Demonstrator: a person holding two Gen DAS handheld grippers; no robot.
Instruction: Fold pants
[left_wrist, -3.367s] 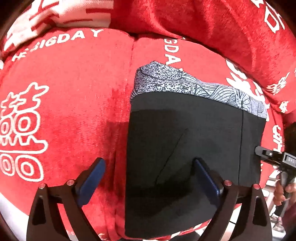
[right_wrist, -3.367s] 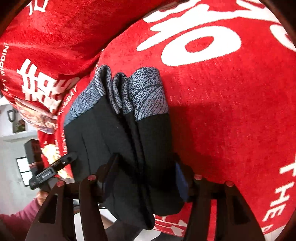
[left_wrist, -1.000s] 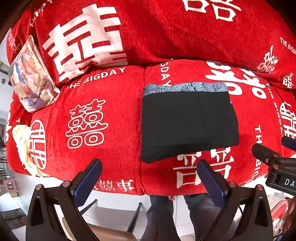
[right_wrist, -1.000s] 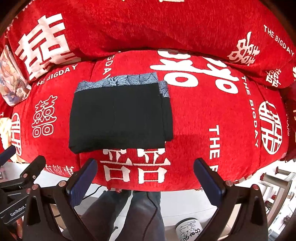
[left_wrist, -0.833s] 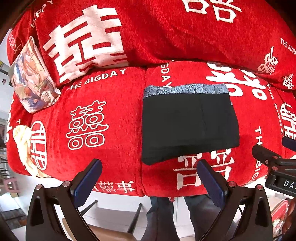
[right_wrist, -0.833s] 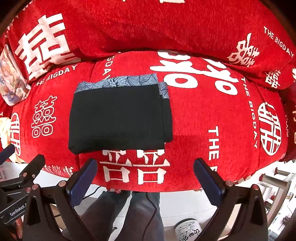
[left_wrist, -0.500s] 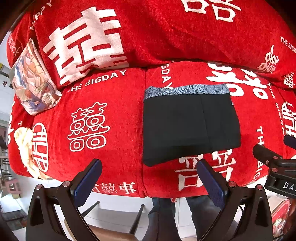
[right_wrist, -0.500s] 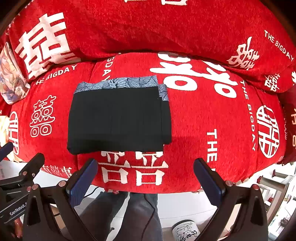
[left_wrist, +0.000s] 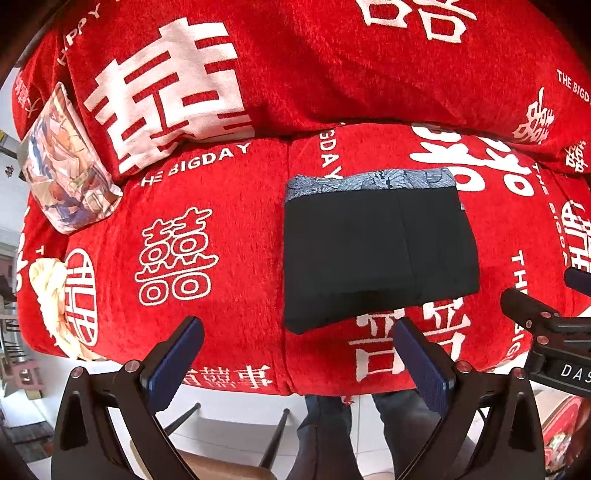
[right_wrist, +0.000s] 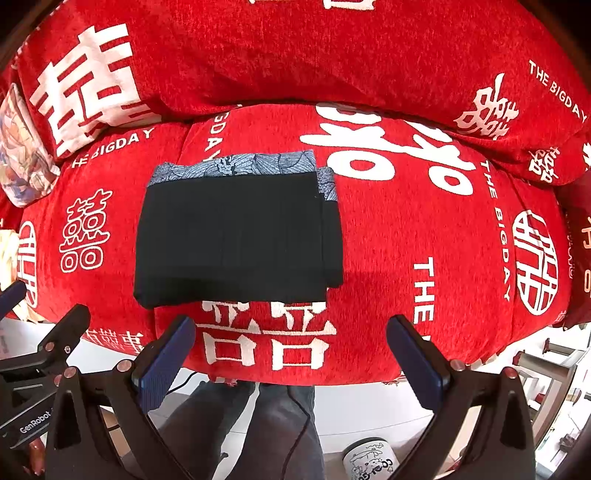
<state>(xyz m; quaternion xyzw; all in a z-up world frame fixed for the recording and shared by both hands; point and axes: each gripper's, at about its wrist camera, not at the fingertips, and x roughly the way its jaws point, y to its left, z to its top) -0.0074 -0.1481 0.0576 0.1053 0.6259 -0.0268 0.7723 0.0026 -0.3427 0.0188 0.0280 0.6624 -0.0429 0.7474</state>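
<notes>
Pants (left_wrist: 376, 254) on "THE BIGDAY" cover (left_wrist: 229, 236)

The folded pants (right_wrist: 236, 232) hide their own inner layers, so the fold count cannot be told. The patterned cushion (right_wrist: 18, 155) is cut by the right wrist view's left edge, and its print is too blurred to read

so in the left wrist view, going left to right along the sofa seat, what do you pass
picture cushion → white double-happiness print → folded black pants → tip of the right gripper at the frame edge
</notes>
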